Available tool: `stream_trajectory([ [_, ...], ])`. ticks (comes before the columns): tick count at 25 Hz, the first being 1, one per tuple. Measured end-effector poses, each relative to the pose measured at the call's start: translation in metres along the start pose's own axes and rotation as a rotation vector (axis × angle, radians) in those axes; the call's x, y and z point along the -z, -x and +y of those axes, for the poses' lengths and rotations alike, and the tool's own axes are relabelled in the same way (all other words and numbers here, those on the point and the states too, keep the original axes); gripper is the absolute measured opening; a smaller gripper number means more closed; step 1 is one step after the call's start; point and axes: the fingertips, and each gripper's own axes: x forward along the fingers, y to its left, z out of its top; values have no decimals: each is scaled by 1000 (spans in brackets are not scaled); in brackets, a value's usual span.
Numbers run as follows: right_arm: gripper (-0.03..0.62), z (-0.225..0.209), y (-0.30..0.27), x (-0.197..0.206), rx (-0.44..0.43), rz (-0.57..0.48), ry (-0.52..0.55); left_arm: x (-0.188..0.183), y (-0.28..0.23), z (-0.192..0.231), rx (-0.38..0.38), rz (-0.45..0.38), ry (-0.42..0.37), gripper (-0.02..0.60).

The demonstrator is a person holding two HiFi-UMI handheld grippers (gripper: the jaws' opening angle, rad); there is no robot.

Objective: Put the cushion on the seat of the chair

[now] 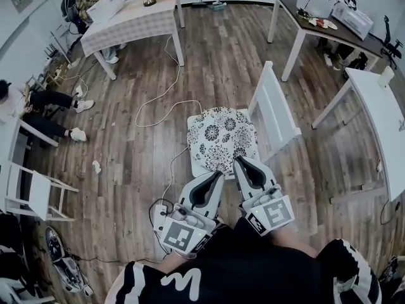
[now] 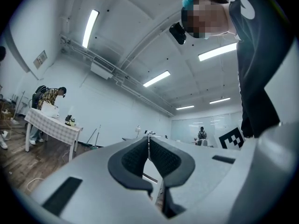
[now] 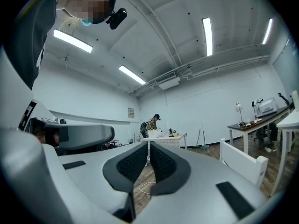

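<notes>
The black-and-white floral cushion (image 1: 221,138) lies flat on the seat of the white chair (image 1: 273,109), whose slatted backrest stands at its right. Both grippers hover close together just in front of the cushion's near edge, apart from it. My left gripper (image 1: 218,175) has its pads pressed together with nothing between them; in the left gripper view the tips (image 2: 148,141) meet against the far wall. My right gripper (image 1: 239,163) is likewise shut and empty, its tips (image 3: 149,146) closed above the wooden floor. The chair's backrest (image 3: 243,164) shows at the right of the right gripper view.
A checked-cloth table (image 1: 130,21) stands at the back left with a person beside it. A dark desk (image 1: 329,24) and a white table (image 1: 386,119) line the right side. White cables (image 1: 164,109) cross the floor left of the chair. Another white chair (image 1: 38,192) stands at the left.
</notes>
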Motion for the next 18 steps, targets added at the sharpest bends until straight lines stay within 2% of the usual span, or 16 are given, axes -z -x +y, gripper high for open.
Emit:
stream_trajectory([
  [9,31,-4,36,-24,-54,-42,26,-12,-6,-41,-35,-29,-57,14],
  [18,31,-16,112,-31,-89,-38,11,1,-5,-121,-58,-43,-60,14],
])
